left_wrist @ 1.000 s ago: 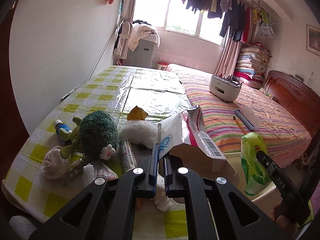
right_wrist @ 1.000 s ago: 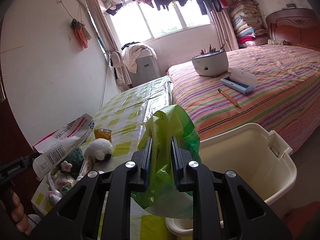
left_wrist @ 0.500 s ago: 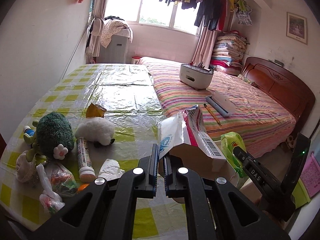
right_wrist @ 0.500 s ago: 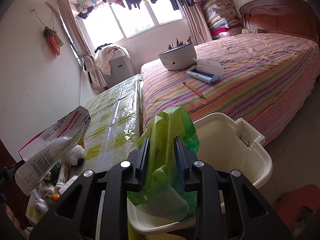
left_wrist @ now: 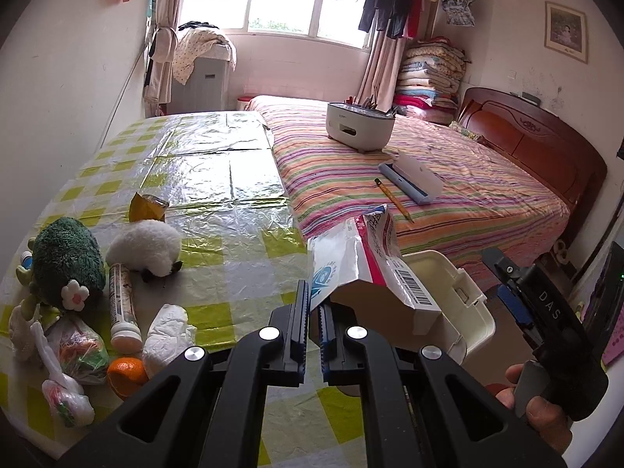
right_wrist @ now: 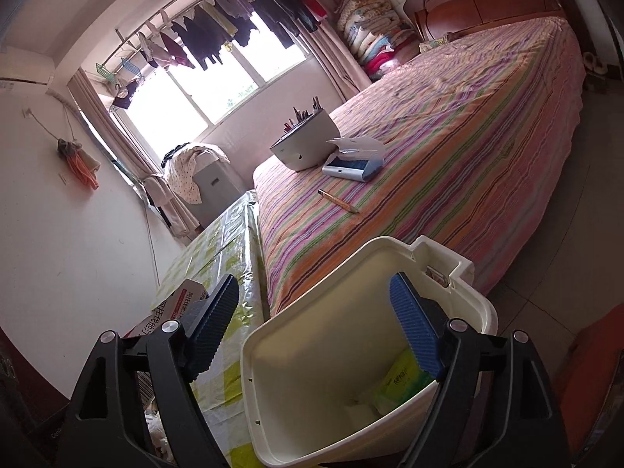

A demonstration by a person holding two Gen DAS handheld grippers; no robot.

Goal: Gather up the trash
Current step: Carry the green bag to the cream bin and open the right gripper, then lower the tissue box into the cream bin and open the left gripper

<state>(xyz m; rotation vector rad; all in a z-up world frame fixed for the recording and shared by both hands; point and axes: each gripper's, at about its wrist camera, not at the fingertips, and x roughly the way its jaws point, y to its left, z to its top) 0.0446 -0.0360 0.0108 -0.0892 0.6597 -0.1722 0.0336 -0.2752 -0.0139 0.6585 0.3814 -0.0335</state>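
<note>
crinkled green wrapper (right_wrist: 401,380), smooth cream bin (right_wrist: 312,355)

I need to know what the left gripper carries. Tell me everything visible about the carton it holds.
The carton is a torn-open paperboard box, white with a blue logo, a pink-red printed side and a barcode. The shut left gripper pinches its open flap. It hangs tilted above the cream bin, touching nothing else visible.

Cream bin (right_wrist: 460,312), green packet (right_wrist: 401,382), yellow-checked tablecloth (left_wrist: 218,179), striped bedspread (left_wrist: 448,195)
</note>
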